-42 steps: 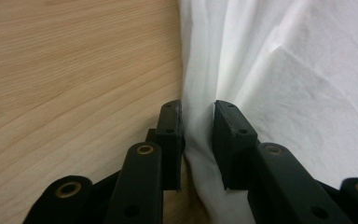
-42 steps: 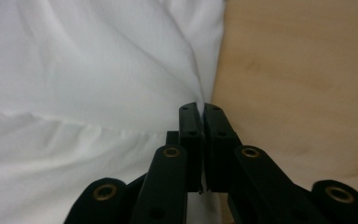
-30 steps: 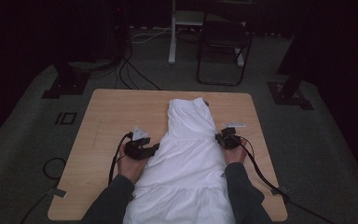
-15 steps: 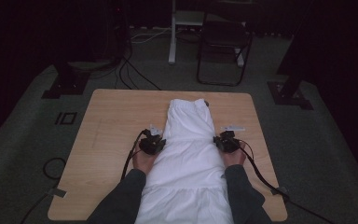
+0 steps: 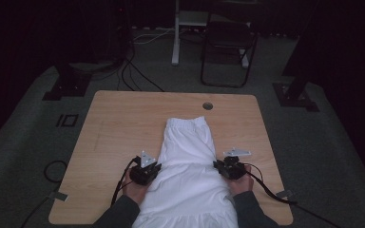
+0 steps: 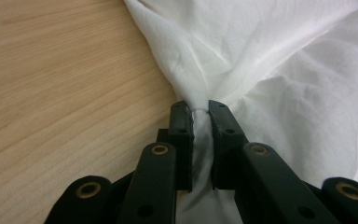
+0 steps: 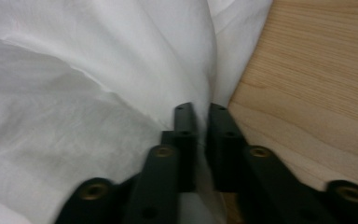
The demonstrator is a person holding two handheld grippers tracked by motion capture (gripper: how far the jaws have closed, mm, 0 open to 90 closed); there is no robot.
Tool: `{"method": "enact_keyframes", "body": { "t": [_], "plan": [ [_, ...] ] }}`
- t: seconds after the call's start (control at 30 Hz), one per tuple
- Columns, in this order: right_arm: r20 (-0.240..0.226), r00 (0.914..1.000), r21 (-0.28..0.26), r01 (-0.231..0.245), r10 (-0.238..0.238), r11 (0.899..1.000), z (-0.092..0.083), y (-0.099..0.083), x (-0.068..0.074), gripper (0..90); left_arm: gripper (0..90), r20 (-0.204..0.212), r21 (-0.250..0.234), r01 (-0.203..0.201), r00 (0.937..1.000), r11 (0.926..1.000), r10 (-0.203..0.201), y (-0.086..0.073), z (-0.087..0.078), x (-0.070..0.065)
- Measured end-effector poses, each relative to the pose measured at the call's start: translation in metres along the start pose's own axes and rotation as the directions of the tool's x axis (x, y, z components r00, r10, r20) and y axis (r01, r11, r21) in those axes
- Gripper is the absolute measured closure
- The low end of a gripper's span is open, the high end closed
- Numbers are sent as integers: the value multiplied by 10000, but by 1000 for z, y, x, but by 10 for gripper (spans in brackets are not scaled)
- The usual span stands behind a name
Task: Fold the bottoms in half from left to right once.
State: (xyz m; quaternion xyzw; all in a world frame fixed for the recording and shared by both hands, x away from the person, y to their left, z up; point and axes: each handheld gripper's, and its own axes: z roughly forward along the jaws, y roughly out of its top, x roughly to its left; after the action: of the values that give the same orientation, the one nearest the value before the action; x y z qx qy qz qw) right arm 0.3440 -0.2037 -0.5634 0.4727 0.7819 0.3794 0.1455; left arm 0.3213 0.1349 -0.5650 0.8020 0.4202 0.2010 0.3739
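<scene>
Tongs on both sides pinch the white garment (image 5: 187,175), left tongs (image 6: 200,114) and right tongs (image 7: 200,116) each clamped on an edge fold. It lies along the bench (image 5: 114,123), near end overhanging. Uneven pulling could slip the thin folds free.

Black claw (image 6: 200,121) with brass-ringed screw holes, dark grey sleeves (image 5: 119,216).

The table (image 5: 123,123) is viewed from above its near side, looking forward and down toward 12 o'clock. The white cloth (image 5: 187,156) is viewed at very close range along each tool's own jaws; cloth edge and wood are shared by all three views.
</scene>
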Motion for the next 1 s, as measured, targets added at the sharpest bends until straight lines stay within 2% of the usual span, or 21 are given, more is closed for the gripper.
{"method": "enact_keyframes", "body": {
  "t": [0.07,0.1,0.13,0.2,0.27,0.37,0.4,0.57,0.67,0.73,0.77,0.8,0.83,0.87,0.93,0.97,1.0],
  "plan": [
    [-400,9992,-23,87,-88,10000,-1,5,-5,556,814,-64,12,-66,10000,10000,66,0,0,-1],
    [-527,9986,-18,64,-64,10000,-2,8,-7,490,813,-77,9,-72,9999,10000,72,0,0,-1],
    [-630,9980,-176,86,-97,9998,-4,13,-9,449,812,-75,14,-63,10000,10000,63,0,0,-1],
    [-652,9974,-520,263,-297,9983,-7,25,-10,426,810,-91,3,-32,10000,10000,32,1,1,-1],
    [-623,9976,-824,263,-315,9963,-7,39,-12,442,809,-135,9,-75,9999,10000,75,1,1,-2],
    [-751,9970,-1078,77,-159,9941,1,60,-15,576,809,-213,-14,-152,9997,9999,151,1,1,-3],
    [-829,9965,-1115,0,-93,9938,5,66,-16,593,808,-213,-38,-121,9997,9999,120,1,1,-3],
    [-1108,9938,-1205,-264,130,9924,30,89,-14,563,808,-232,-32,-138,9996,9999,137,1,1,-3],
    [-1482,9886,-944,-407,264,9947,47,97,-11,509,803,-261,-3,-144,9996,9999,144,1,1,-3],
    [-1646,9859,-575,-418,318,9975,59,98,-10,510,793,-313,-10,-161,9994,9999,161,1,1,-4],
    [-1845,9823,-308,-397,334,9987,64,98,-9,577,786,-337,-25,-182,9993,9998,181,1,1,-4],
    [-2003,9796,15,-179,179,9998,68,98,-8,697,774,-377,-27,-201,9991,9998,200,1,1,-5],
    [-1853,9826,260,136,-86,9996,69,98,-6,795,755,-384,-40,-209,9990,9998,207,1,1,-5],
    [-1423,9891,225,429,-393,9988,66,99,-4,883,730,-375,-52,-200,9991,9998,198,0,0,-5],
    [-785,9951,-533,568,-609,9970,51,103,-4,893,659,-323,-40,-152,9994,9999,151,0,0,-4],
    [-225,9971,-1018,697,-724,9924,42,106,-4,894,632,-263,-54,-120,9996,9999,118,0,0,-4],
    [527,9941,-1484,1020,-951,9837,32,109,-5,894,616,-236,-74,-60,9997,10000,58,0,0,-4]
  ]
}}
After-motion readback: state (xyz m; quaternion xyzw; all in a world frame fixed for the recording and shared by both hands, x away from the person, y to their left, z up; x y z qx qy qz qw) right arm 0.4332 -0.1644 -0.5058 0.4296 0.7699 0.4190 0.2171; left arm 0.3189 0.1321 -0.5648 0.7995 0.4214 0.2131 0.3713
